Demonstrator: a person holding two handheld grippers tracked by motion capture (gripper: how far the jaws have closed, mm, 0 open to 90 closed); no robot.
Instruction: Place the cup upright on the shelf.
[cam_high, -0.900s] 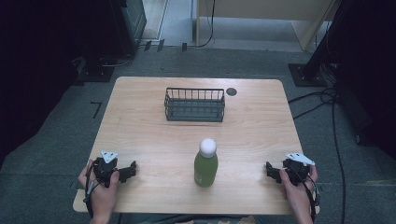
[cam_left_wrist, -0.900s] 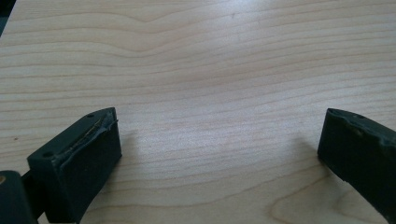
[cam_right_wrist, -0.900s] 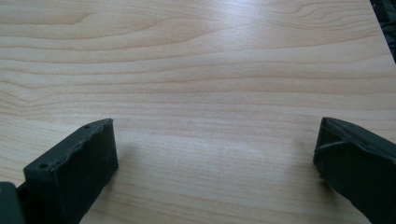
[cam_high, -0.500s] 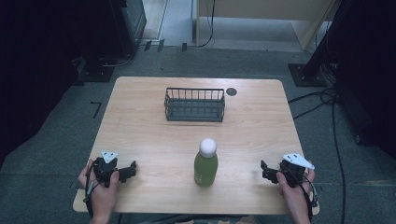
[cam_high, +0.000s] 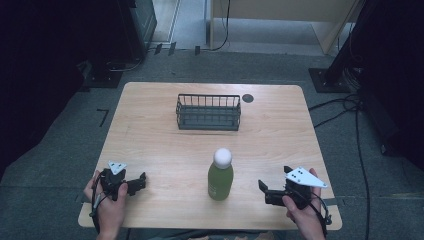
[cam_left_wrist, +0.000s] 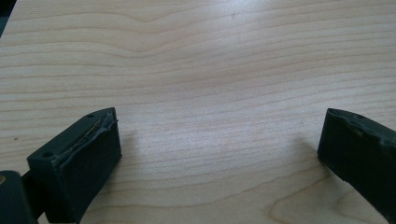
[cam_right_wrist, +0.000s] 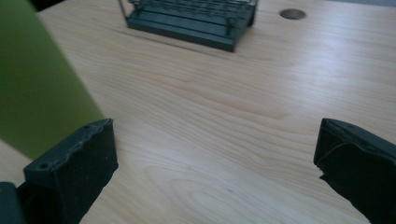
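Jaws of the right gripper stand wide apart with nothing between them; it sits at the near right part of the table, held in the person's right hand, and points toward the green bottle, near it but not touching. In the right gripper view that bottle rises just beyond one jaw. The bottle stands upright with a white round cap at the near middle of the table. The left gripper, at the near left corner, also has its jaws apart over bare wood. A dark wire basket sits farther back, well apart from the bottle.
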